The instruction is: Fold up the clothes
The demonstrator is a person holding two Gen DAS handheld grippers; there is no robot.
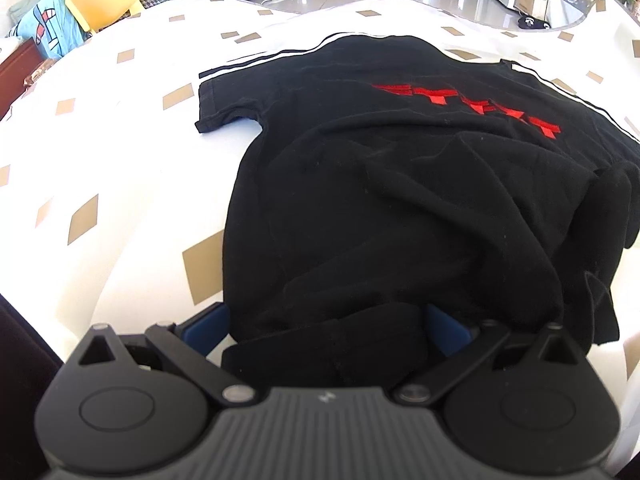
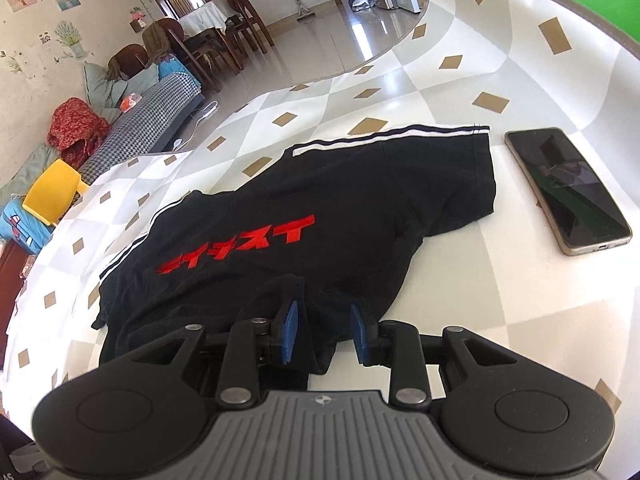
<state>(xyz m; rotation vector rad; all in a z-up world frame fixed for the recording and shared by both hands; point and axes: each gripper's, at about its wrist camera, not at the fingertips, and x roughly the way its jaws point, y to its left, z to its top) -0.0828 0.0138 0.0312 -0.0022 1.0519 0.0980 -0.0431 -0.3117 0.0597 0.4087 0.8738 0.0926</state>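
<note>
A black T-shirt (image 1: 360, 160) with red lettering and white shoulder stripes lies on the white patterned table cloth (image 1: 120, 168). Its bottom hem is bunched and lifted toward the right. My left gripper (image 1: 324, 328) stands wide open at the shirt's near hem, and cloth lies between its blue pads (image 1: 208, 328). In the right wrist view the same shirt (image 2: 320, 192) lies ahead. My right gripper (image 2: 324, 332) has its blue pads (image 2: 290, 332) partly apart, with a fold of the hem between them; the pads do not press it.
A phone (image 2: 568, 188) lies on the table to the right of the shirt's sleeve. The table's curved far edge (image 2: 360, 68) drops to a tiled floor. A yellow chair (image 1: 104, 0) and a sofa (image 2: 140, 136) stand beyond the left side.
</note>
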